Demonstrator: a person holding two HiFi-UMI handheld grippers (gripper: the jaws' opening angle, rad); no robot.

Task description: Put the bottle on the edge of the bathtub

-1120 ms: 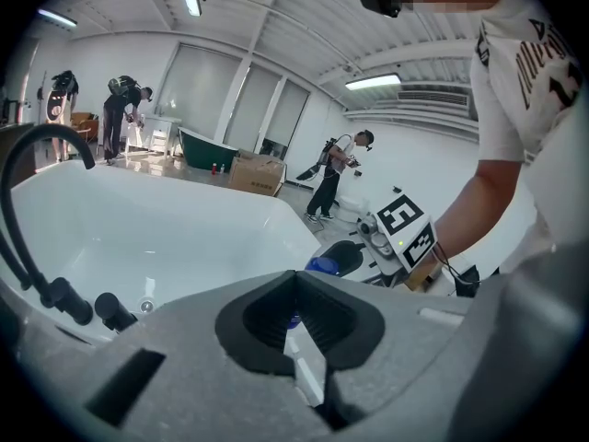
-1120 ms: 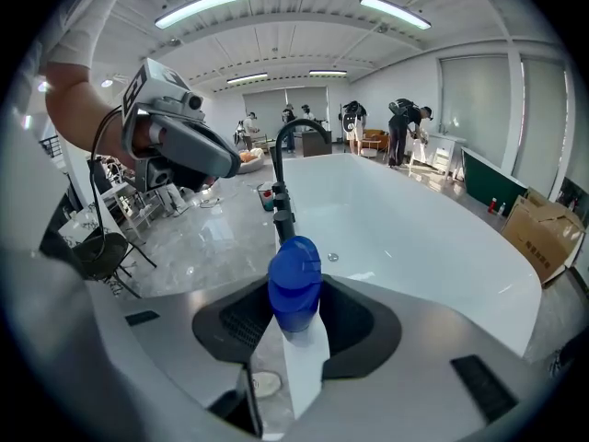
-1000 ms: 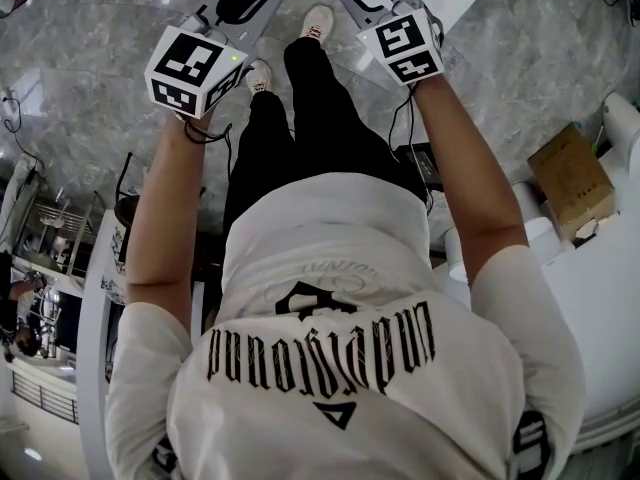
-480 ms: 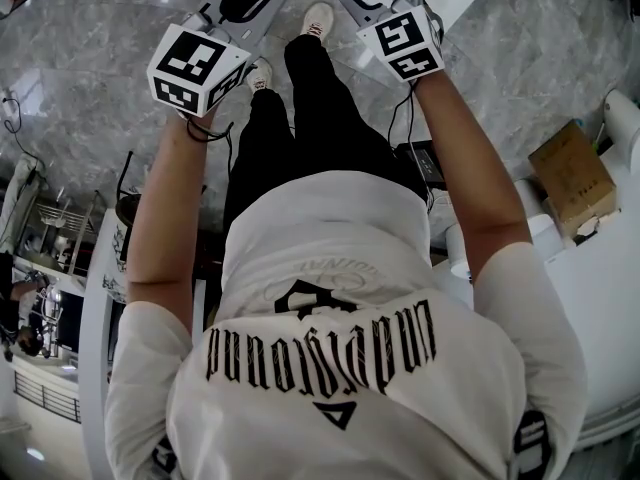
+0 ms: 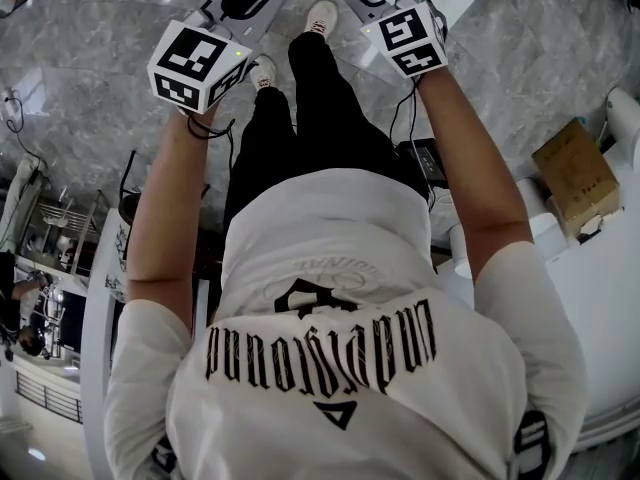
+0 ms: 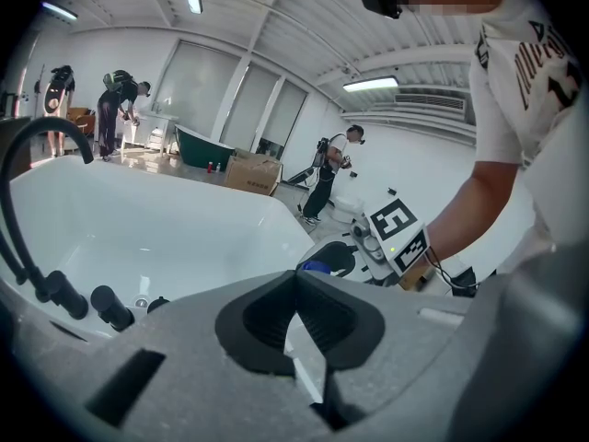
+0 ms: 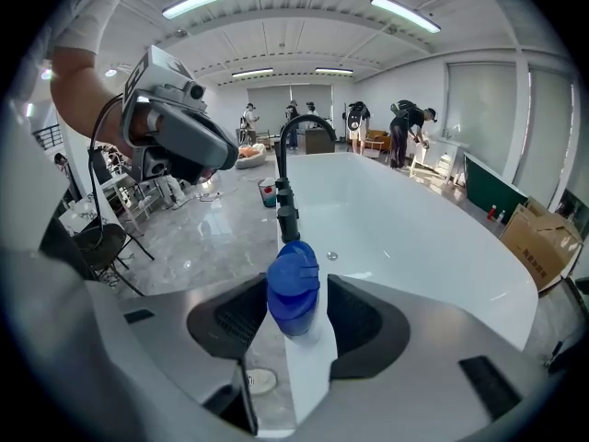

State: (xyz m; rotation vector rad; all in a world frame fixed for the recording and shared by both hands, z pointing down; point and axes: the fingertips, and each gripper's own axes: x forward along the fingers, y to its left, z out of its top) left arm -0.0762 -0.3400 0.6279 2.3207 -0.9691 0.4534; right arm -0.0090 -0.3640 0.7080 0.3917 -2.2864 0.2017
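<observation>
The right gripper (image 7: 295,328) is shown with its jaws opening and set wide, the bottle (image 7: 293,288) standing between the pads. A narrow gap is seen beside the blue cap on one side. The bottle is held upright over the white rim of the bathtub (image 7: 419,247), near the black faucet (image 7: 285,155). Its base is hidden under the cap, so contact with the rim cannot be confirmed. The marbled floor (image 7: 198,247) lies to one side of the rim and the basin to the other. The left gripper (image 6: 295,282) is shown with jaws brought together at the tips and nothing between them. It is held beside the right gripper, clear of the bottle.
</observation>
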